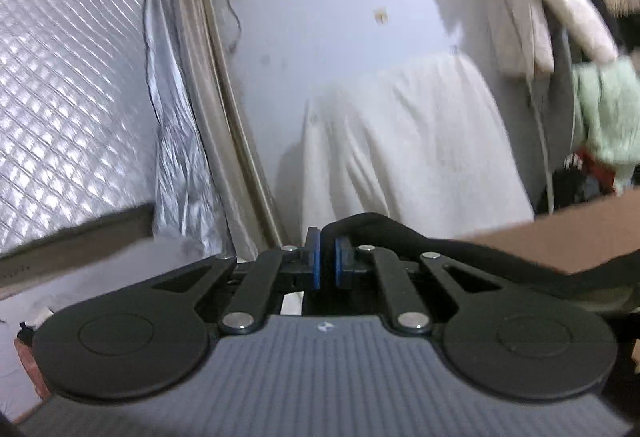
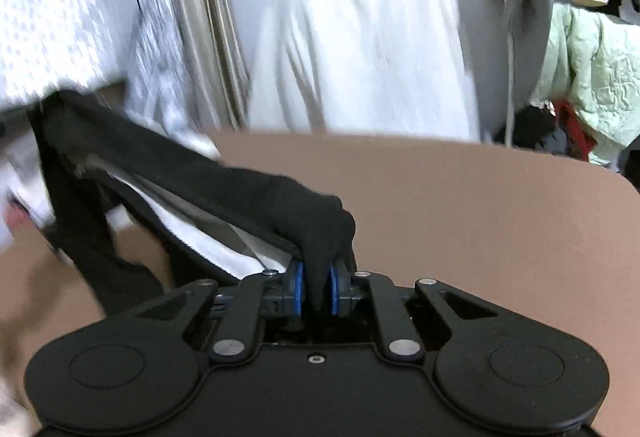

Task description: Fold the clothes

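Observation:
A black garment (image 2: pixel 208 185) is stretched in the air between both grippers, above a brown table (image 2: pixel 460 205). In the right wrist view my right gripper (image 2: pixel 318 287) is shut on one bunched edge of it; the cloth runs up and left, with a hanging part at the left. In the left wrist view my left gripper (image 1: pixel 327 261) is shut on the other end of the black garment (image 1: pixel 420 241), which stretches off to the right. The frames are blurred by motion.
A white-covered bulky object (image 1: pixel 408 141) stands behind the table against the wall. A quilted silver window cover (image 1: pixel 68 97) and curtain are at the left. Hanging white and mint-green clothes (image 2: pixel 592 65) crowd the right side. The table's rounded corner (image 2: pixel 624 181) is at the right.

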